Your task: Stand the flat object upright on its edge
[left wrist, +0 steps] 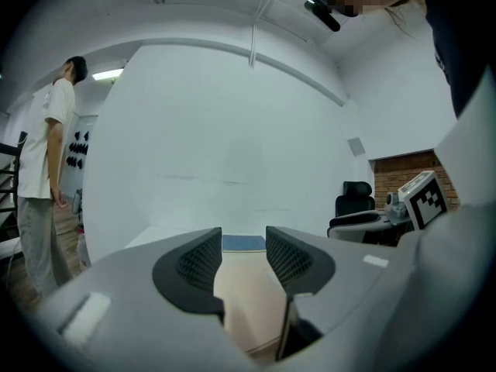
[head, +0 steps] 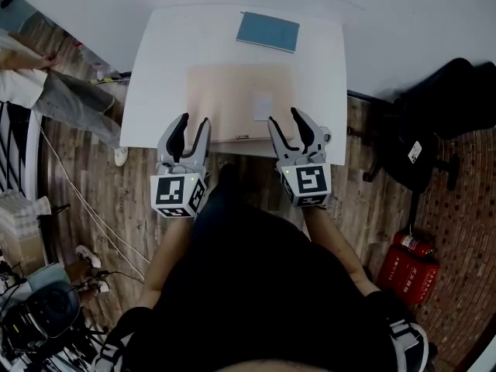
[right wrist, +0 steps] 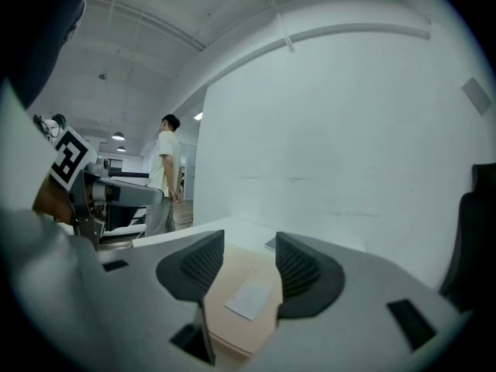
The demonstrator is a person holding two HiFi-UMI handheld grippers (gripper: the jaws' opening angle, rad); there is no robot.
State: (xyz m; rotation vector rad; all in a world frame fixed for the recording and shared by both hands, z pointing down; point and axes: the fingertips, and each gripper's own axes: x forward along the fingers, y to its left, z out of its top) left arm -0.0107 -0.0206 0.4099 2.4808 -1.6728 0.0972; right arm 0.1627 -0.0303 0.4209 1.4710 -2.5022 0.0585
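Note:
A flat blue book (head: 267, 31) lies at the far edge of the white table (head: 170, 53). On the table's middle is a beige mat (head: 232, 99) with a small white card (head: 263, 107) flat on it. My left gripper (head: 194, 122) hovers over the near table edge, open and empty. My right gripper (head: 284, 118) is beside it, also open and empty, close to the card. In the left gripper view the book (left wrist: 243, 244) shows far off between the open jaws, beyond the mat (left wrist: 248, 301). The right gripper view has the card (right wrist: 248, 301) on the mat just ahead of its jaws.
A black office chair (head: 434, 122) stands right of the table, with a red fire extinguisher (head: 411, 266) on the floor nearer me. A person (head: 46, 91) stands at the left. Cables and gear (head: 46, 308) lie on the wooden floor at the lower left.

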